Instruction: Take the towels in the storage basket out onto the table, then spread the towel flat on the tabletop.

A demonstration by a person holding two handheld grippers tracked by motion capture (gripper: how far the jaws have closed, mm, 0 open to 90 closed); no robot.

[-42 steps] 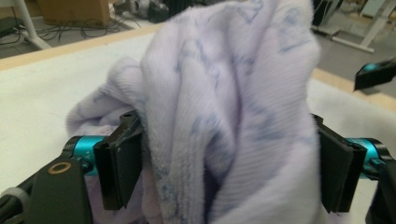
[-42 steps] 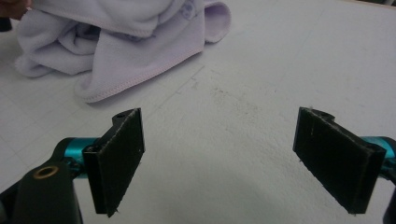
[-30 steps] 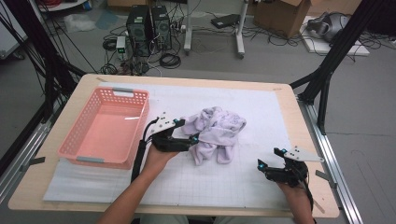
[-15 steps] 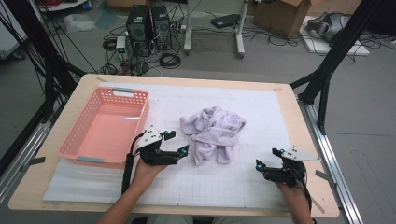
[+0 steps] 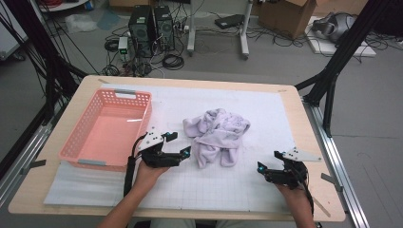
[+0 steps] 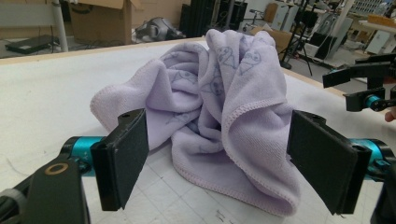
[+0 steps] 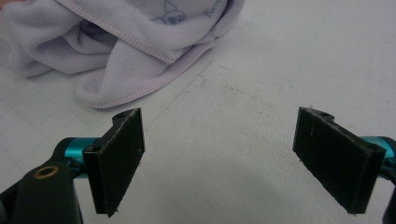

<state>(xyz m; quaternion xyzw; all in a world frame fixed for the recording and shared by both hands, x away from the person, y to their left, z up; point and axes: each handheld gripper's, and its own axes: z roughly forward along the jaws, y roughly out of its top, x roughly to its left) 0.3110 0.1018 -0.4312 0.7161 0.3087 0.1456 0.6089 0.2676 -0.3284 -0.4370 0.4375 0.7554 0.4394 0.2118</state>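
A crumpled lilac towel [image 5: 217, 135] lies in a heap on the white mat near the table's middle. My left gripper [image 5: 183, 153] rests just left of it, open, its jaws wide apart and pointing at the cloth; the towel [image 6: 219, 107] rises close ahead between the two pads without touching them. My right gripper [image 5: 260, 170] sits low at the front right, open and holding nothing, a short way off the towel's right side. In the right gripper view the towel's hem [image 7: 140, 56] lies beyond the left pad.
A pink plastic basket [image 5: 85, 151] stands at the left of the mat, with nothing inside. The wooden table edge [image 5: 318, 156] runs close to the right hand. Metal frame legs, computers and cables lie on the floor beyond the table.
My left gripper has drawn back from the towel toward the front left and let the cloth go. The right gripper has barely shifted.
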